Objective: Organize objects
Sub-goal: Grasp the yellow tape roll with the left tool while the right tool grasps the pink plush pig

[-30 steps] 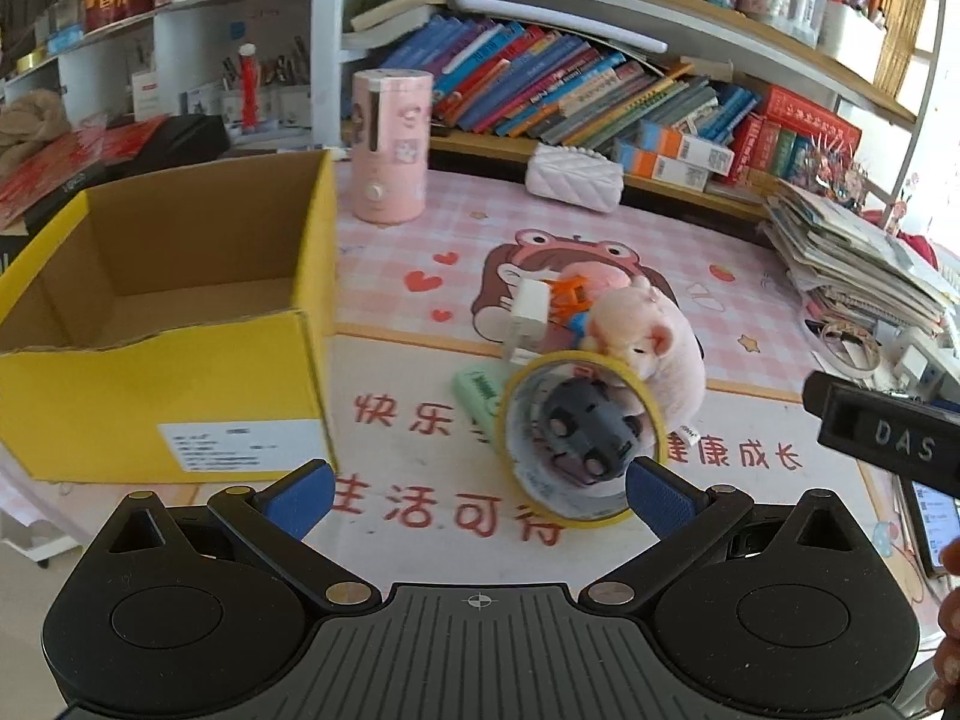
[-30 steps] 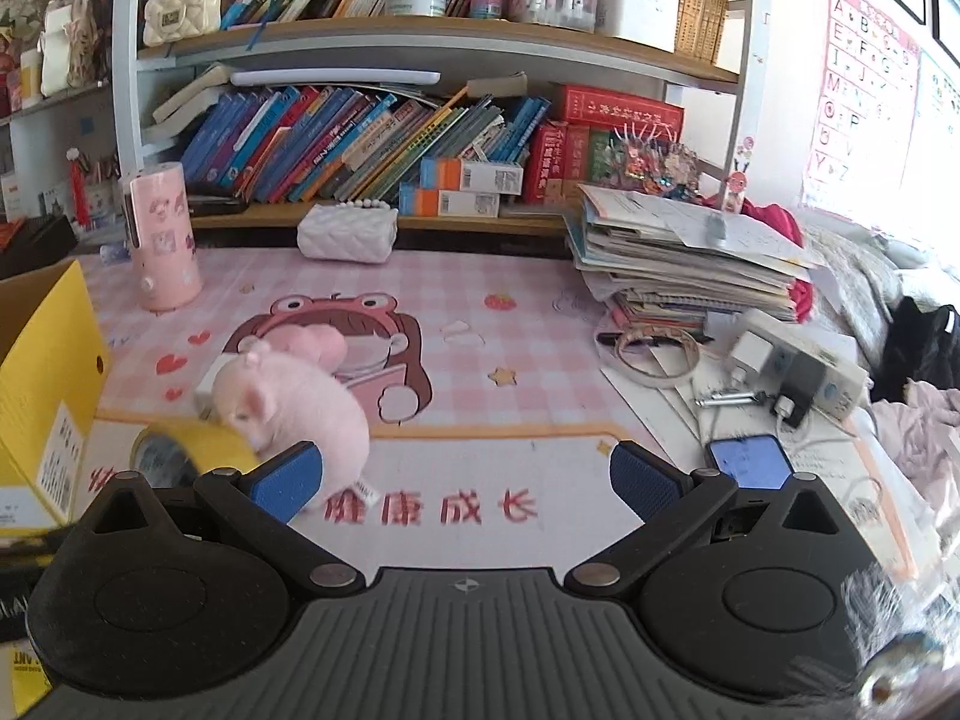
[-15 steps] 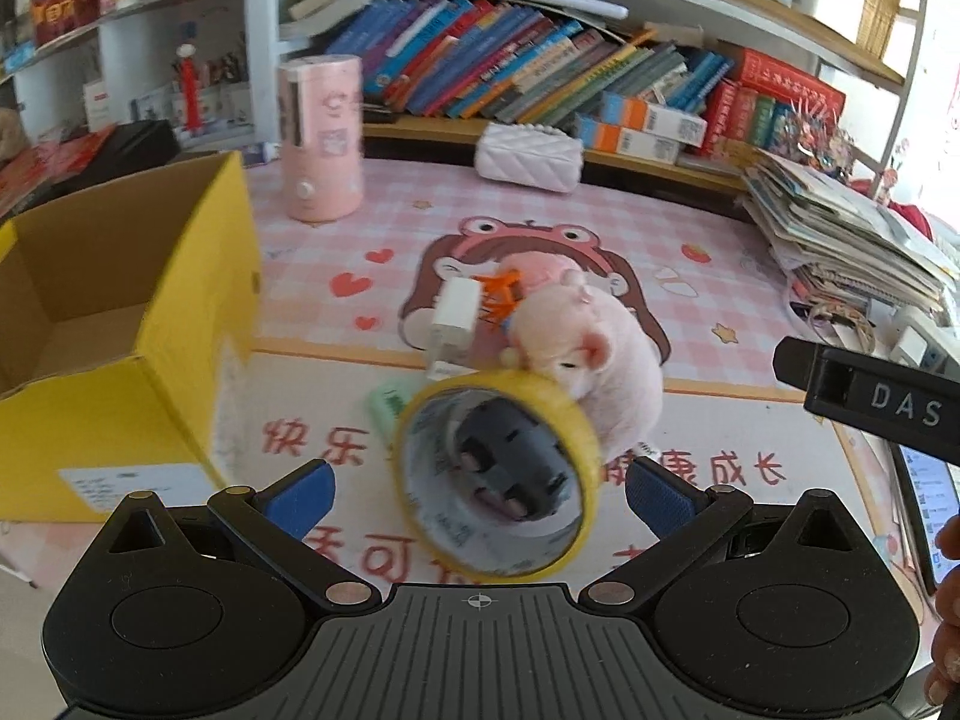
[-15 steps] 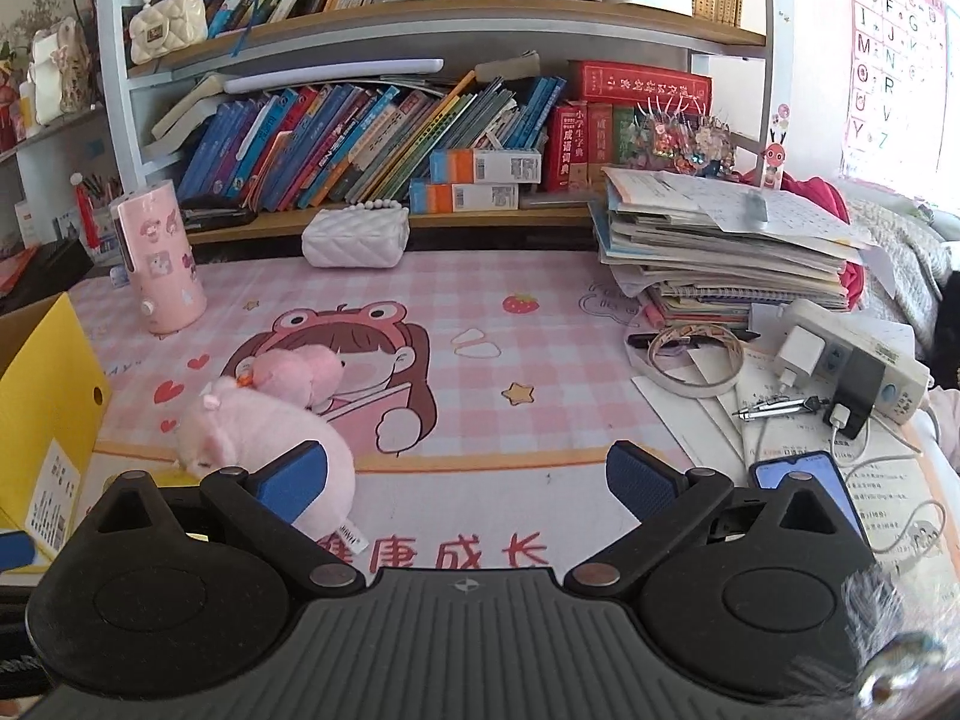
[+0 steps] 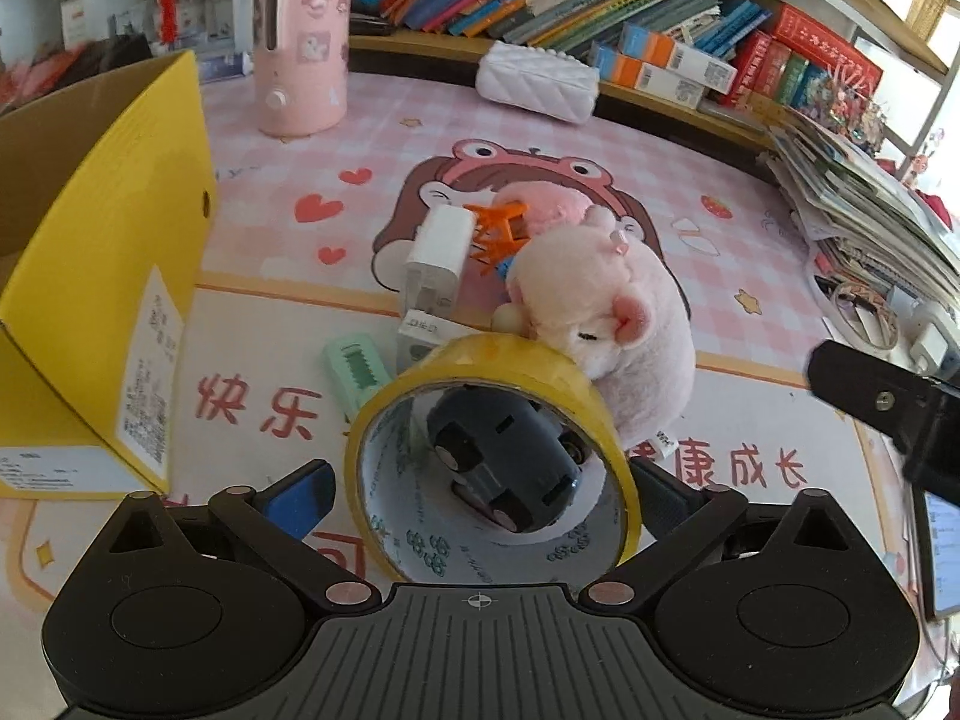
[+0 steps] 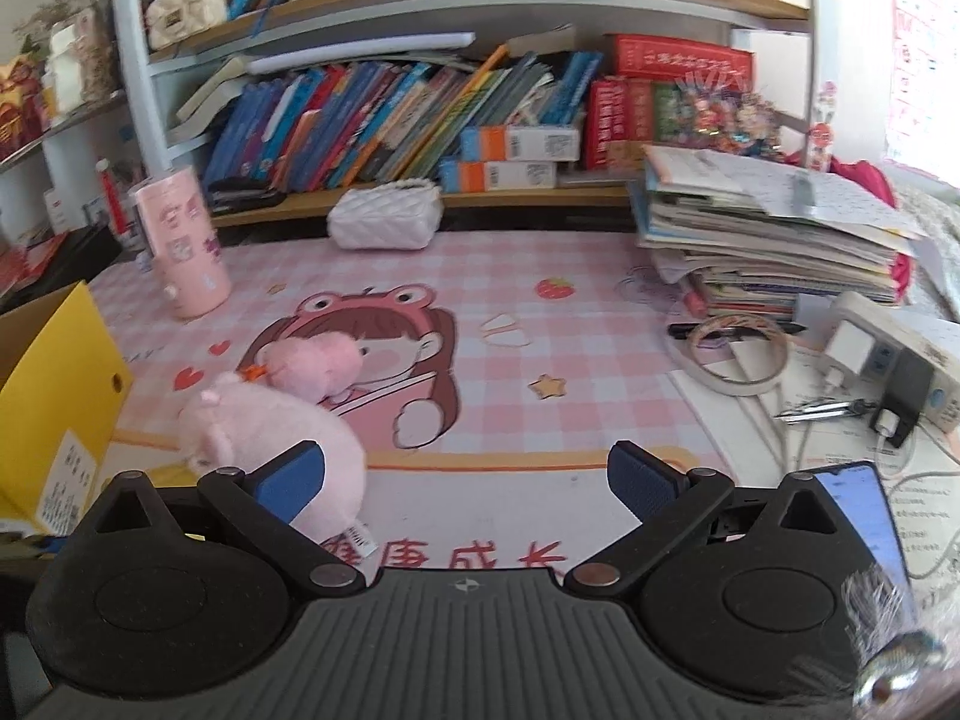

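Left gripper: jaws just narrowing, flanking the yellow adhesive-tape roll; contact unclear.
Right gripper: jaws wide, empty.

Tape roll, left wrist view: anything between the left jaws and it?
Nothing visible. The yellow tape roll stands on edge between the left gripper's jaws, which have just been closing; pads don't clearly touch. A grey toy car shows through its core.

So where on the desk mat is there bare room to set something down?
Bare mat lies between the plush hamster and the paper stack, and between the yellow box and the charger. The cluster around the tape roll is crowded.
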The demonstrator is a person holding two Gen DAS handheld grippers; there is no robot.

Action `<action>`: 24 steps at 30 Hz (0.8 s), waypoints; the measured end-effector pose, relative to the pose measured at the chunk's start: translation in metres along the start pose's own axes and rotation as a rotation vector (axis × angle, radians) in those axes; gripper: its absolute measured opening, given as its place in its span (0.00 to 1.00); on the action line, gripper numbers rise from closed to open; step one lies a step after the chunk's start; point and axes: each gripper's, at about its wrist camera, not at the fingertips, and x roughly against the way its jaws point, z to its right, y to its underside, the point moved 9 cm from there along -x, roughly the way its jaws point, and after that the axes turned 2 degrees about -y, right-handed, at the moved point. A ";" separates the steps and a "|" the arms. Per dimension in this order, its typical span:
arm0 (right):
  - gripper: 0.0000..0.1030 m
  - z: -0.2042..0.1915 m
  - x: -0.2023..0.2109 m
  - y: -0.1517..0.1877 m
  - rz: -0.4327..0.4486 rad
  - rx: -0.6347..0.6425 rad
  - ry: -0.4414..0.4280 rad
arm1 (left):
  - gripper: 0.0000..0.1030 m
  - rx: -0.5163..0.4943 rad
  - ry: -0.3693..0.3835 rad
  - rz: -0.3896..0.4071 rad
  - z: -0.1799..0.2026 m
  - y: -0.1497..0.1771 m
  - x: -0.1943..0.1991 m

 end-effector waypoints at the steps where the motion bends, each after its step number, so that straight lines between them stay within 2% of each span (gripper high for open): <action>1: 1.00 -0.003 -0.001 0.000 -0.005 0.004 -0.012 | 0.87 -0.001 0.019 0.005 0.001 -0.001 0.002; 4: 1.00 -0.010 -0.006 -0.002 -0.010 0.007 -0.040 | 0.83 0.014 0.015 0.012 -0.004 -0.004 0.010; 12: 1.00 -0.041 -0.029 0.002 -0.075 0.014 -0.123 | 0.83 0.068 -0.039 0.043 -0.039 -0.001 0.035; 18: 1.00 -0.072 -0.052 0.003 -0.117 0.116 -0.159 | 0.83 0.112 -0.072 0.061 -0.060 0.004 0.047; 24: 1.00 -0.091 -0.071 0.003 -0.134 0.197 -0.172 | 0.83 0.089 -0.078 0.081 -0.060 0.003 0.055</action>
